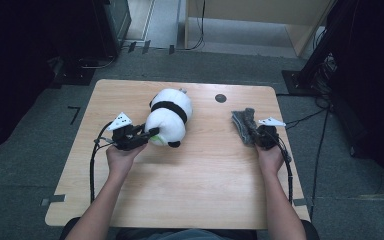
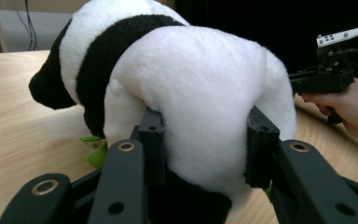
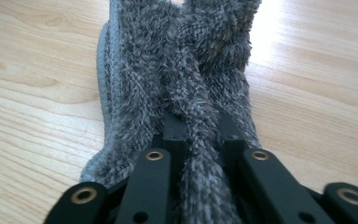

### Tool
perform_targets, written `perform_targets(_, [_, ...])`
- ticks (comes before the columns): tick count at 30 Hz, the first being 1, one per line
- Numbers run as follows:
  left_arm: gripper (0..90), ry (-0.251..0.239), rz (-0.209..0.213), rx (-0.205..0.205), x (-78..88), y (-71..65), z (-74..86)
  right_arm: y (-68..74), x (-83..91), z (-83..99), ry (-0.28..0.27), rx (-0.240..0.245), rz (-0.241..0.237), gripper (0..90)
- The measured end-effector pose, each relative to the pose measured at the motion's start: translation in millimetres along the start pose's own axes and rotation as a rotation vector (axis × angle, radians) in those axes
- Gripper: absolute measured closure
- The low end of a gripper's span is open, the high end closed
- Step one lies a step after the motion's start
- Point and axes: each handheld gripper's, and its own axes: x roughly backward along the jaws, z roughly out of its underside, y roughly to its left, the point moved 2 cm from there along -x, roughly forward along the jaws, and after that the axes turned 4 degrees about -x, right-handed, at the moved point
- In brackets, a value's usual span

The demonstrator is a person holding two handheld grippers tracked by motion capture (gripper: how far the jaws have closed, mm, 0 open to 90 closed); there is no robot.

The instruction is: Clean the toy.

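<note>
A: Logging grips first. L gripper (image 1: 152, 133) is clenched on the plush panda (image 1: 169, 117), jaws sunk into its white rump w/ fur bulging between them in the left gripper view. Panda (image 2: 186, 88) lies on its side, mid-table, left of centre.

B: And R gripper (image 1: 254, 134)?

A: Pinched tight on a raised fold of the grey fuzzy cloth (image 3: 186, 70), which lies on the table (image 1: 205, 185) near the right edge. Cloth (image 1: 244, 124) is well apart from panda.

B: Handling est.?

A: We judge both light and soft. Panda: stuffed, squashes under the jaws, so the grip could creep; we'd take it deep on the body, as now, not by an ear or foot. Cloth: limp, will drape and trail if lifted; fuzzy pile shouldn't slip. A bunched ridge is a fair hold.

B: Nothing fragile?

A: No, we think not.

B: Counts?

A: 1 panda, 1 cloth, 2 grippers, 1 table. Also 1 small dark disc (image 1: 220, 98) set in the tabletop at the far side.
</note>
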Motion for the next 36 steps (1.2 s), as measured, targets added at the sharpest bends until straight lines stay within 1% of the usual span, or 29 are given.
perform_targets(1, [59.7,0.0,0.0,0.0,0.2,0.3,0.0,-0.1,1.5,-1.4,0.007,-0.016,-0.01,81.9])
perform_targets(3, [59.8,0.0,-0.001,0.004,0.3,0.9,-0.1,0.0,4.8,-3.9,0.01,-0.028,-0.027,82.5])
perform_targets(5, [59.7,-0.001,-0.002,0.004,0.4,0.9,-0.2,1.3,9.7,-7.6,0.0,-0.054,-0.052,82.6])
perform_targets(7, [59.7,0.0,-0.004,0.004,0.5,0.7,-0.3,5.6,15.7,-12.3,-0.017,-0.058,-0.08,82.6])
perform_targets(9, [59.8,-0.001,-0.005,0.004,0.4,0.5,-0.3,7.9,18.1,-14.0,-0.022,-0.056,-0.088,82.6])
perform_targets(10, [59.7,-0.003,-0.006,0.004,0.0,0.1,-0.5,16.7,25.2,-18.8,-0.038,-0.044,-0.119,82.6])
perform_targets(12, [59.7,-0.003,-0.008,0.005,-0.4,0.1,-0.5,25.2,30.4,-22.2,-0.048,-0.029,-0.138,82.6])
perform_targets(13, [59.8,-0.003,-0.008,0.005,-0.5,0.1,-0.5,29.3,32.2,-23.6,-0.049,-0.02,-0.158,82.5])
perform_targets(15, [59.7,-0.004,-0.01,0.005,-1.2,0.2,-0.6,38.0,35.4,-26.3,-0.053,-0.004,-0.181,82.5])
perform_targets(18, [59.8,-0.01,-0.016,0.011,-3.9,0.1,-0.3,51.0,40.4,-31.1,-0.053,0.015,-0.234,82.5])
perform_targets(20, [59.8,-0.012,-0.022,0.012,-5.3,-0.3,0.0,58.8,43.9,-34.3,-0.055,0.028,-0.256,82.5])
perform_targets(23, [59.8,-0.013,-0.026,-0.007,-6.2,-4.4,-0.7,74.0,53.0,-40.9,-0.07,0.045,-0.308,82.5])
perform_targets(26, [59.8,-0.017,-0.023,-0.008,-7.0,-6.3,-1.2,89.3,63.4,-48.5,-0.099,0.081,-0.336,82.5])
perform_targets(28, [59.9,-0.022,-0.029,-0.021,-6.9,-7.9,-1.7,100.6,71.8,-54.1,-0.117,0.105,-0.36,82.4])
perform_targets(29, [59.9,-0.028,-0.033,-0.028,-6.6,-9.4,-2.4,104.1,74.5,-55.7,-0.125,0.111,-0.365,82.4])
perform_targets(33, [60.0,-0.075,-0.037,-0.069,-2.6,-18.2,-7.7,122.8,89.1,-65.0,-0.163,0.138,-0.42,82.4])
perform_targets(36, [60.0,-0.08,-0.037,-0.068,-2.9,-21.3,-8.5,135.8,97.8,-69.9,-0.188,0.159,-0.449,82.4])
